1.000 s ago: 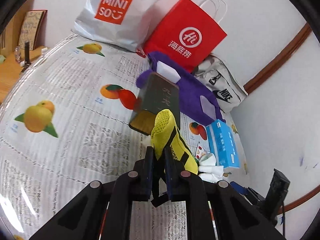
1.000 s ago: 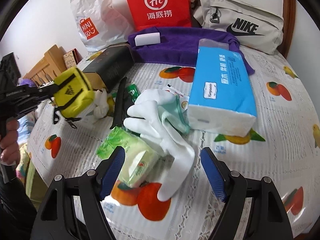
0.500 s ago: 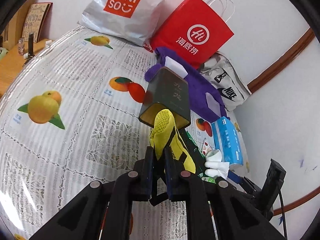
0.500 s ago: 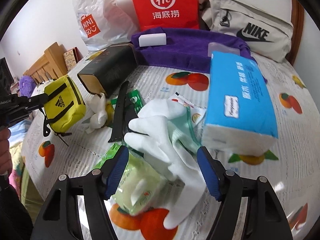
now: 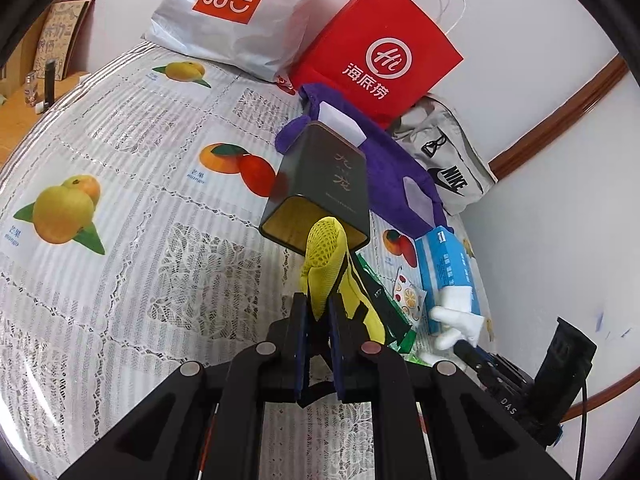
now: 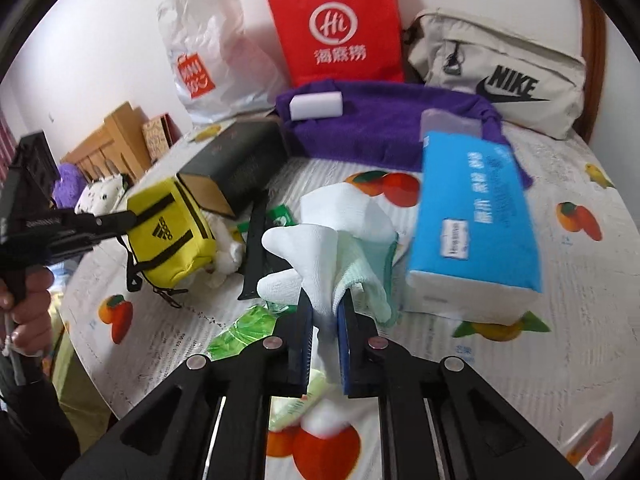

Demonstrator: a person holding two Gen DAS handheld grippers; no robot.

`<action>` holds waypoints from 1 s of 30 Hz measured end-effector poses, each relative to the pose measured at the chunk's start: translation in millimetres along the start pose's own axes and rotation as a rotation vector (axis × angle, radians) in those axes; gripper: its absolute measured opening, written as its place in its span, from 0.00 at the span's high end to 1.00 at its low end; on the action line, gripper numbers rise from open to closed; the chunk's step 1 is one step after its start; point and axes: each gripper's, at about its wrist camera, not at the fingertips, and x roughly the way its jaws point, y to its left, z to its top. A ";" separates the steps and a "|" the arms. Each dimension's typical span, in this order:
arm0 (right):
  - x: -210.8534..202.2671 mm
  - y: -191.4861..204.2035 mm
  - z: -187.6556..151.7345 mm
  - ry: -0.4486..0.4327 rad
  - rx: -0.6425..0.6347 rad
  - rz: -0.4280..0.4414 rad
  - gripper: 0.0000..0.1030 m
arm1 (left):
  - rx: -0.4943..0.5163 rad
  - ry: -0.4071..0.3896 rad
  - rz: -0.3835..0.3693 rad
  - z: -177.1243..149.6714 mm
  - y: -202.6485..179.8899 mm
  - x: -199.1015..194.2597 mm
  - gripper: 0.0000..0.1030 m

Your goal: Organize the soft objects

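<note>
My left gripper (image 5: 318,304) is shut on a yellow mesh-sided pouch (image 5: 326,256), held above the fruit-print tablecloth (image 5: 120,240) just in front of the open end of a dark box (image 5: 324,184). In the right wrist view the same yellow pouch (image 6: 168,236) hangs from the left gripper (image 6: 130,218) at the left. My right gripper (image 6: 325,308) is closing, and its pads pinch a white glove (image 6: 332,232), lifted with a pale green cloth (image 6: 360,276) bunched against it.
A blue tissue pack (image 6: 476,216) lies right of the glove. A green wipes pack (image 6: 240,332) and a black strap (image 6: 256,248) lie below left. Behind are a purple towel (image 6: 384,120) with a white sponge (image 6: 316,106), a red bag (image 6: 334,28), a Nike bag (image 6: 500,72) and a Miniso bag (image 5: 240,8).
The right jaws have come together from wide apart onto the white glove and drawn it up. The left gripper keeps its hold on the yellow pouch, now nearer the dark box's mouth.
</note>
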 end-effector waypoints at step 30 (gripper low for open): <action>-75.0 -56.1 -49.1 -0.019 0.103 -0.125 0.89 | 0.059 0.033 0.122 -34.7 -41.1 -13.2 0.90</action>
